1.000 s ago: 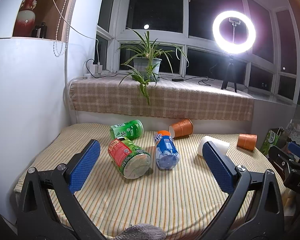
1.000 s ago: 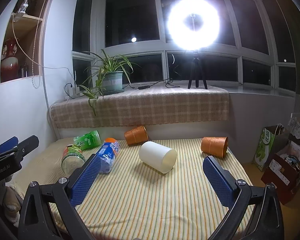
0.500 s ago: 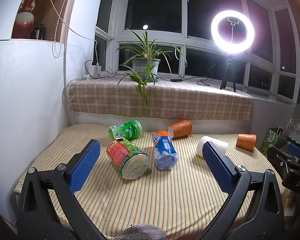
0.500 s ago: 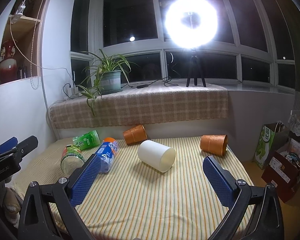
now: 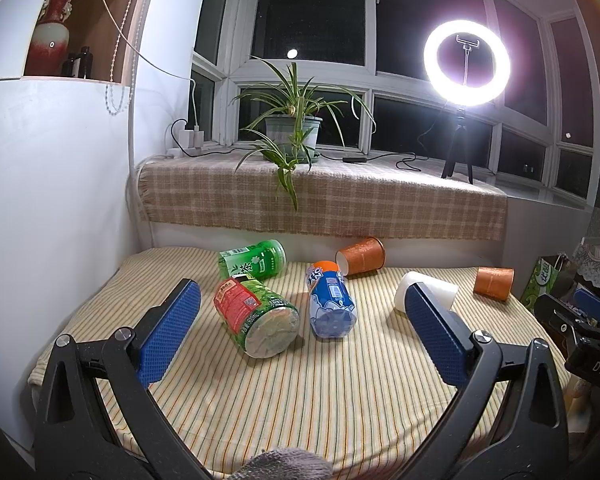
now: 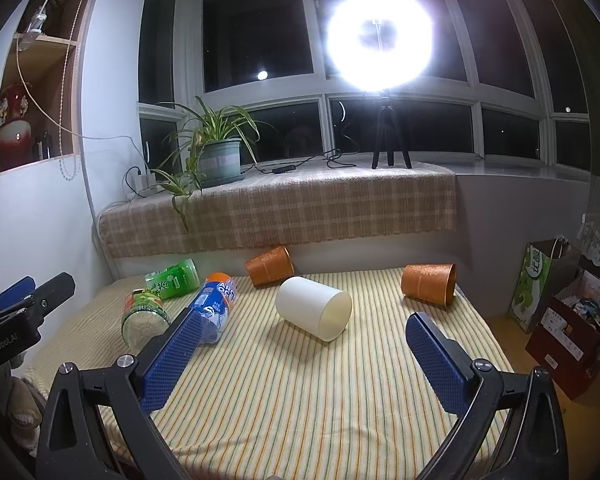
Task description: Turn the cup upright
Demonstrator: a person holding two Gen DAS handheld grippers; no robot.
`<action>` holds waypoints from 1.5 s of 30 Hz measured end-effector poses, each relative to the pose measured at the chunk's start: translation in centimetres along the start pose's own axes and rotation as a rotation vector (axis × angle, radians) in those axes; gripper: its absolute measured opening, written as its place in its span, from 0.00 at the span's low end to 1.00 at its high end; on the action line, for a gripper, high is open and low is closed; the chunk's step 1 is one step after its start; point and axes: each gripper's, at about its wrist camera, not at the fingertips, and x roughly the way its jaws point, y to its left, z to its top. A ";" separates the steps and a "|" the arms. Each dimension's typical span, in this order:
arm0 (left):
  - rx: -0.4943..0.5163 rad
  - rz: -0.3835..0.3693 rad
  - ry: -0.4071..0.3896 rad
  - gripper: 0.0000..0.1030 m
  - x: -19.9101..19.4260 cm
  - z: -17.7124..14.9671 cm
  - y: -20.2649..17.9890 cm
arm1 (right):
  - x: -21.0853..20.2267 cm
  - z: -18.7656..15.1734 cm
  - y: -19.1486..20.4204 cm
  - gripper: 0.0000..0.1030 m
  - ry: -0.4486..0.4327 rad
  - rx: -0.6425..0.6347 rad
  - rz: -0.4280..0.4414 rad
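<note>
A white cup (image 6: 314, 308) lies on its side on the striped table, mouth toward me and to the right; it also shows in the left wrist view (image 5: 436, 290), partly behind a finger. Two orange cups lie on their sides: one at the back (image 6: 270, 266) (image 5: 360, 256), one at the right (image 6: 430, 282) (image 5: 494, 283). My right gripper (image 6: 300, 344) is open and empty, just short of the white cup. My left gripper (image 5: 300, 328) is open and empty, in front of the bottles.
Three bottles lie on the table's left half: a green tea bottle (image 5: 254, 262), a red-and-green labelled bottle (image 5: 256, 322) and a blue soda bottle (image 5: 332, 300). A plaid-covered sill (image 6: 284, 208) holds a plant (image 6: 216, 152) and ring light (image 6: 380, 38). Bags (image 6: 540, 280) stand right of the table.
Both views have shifted only slightly; the right gripper has edged a little closer to the white cup. Nothing on the table has moved, and both grippers stay open.
</note>
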 end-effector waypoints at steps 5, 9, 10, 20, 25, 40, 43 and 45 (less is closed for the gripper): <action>0.001 0.000 0.000 1.00 0.0 0.0 0.0 | 0.1 0.0 0.0 1.00 0.004 0.002 0.000; 0.001 0.001 -0.001 1.00 0.0 -0.1 0.0 | 0.2 -0.1 0.0 1.00 0.012 0.006 0.004; 0.001 0.000 0.000 1.00 0.0 0.0 0.1 | 0.2 -0.1 0.0 1.00 0.011 0.006 0.003; 0.001 -0.002 0.002 1.00 0.0 0.0 0.1 | 0.3 -0.1 0.0 1.00 0.017 0.009 0.007; -0.003 0.002 0.008 1.00 0.2 -0.2 0.1 | 0.6 -0.1 0.2 1.00 0.032 0.017 0.013; -0.025 0.026 0.056 1.00 2.0 0.0 1.9 | 2.8 1.5 0.2 1.00 0.094 0.040 0.046; -0.034 0.038 0.075 1.00 2.3 -0.1 2.5 | 4.0 1.8 0.1 1.00 0.123 0.050 0.067; -0.035 0.046 0.097 1.00 2.7 -0.4 2.9 | 5.4 2.0 0.0 1.00 0.152 0.055 0.087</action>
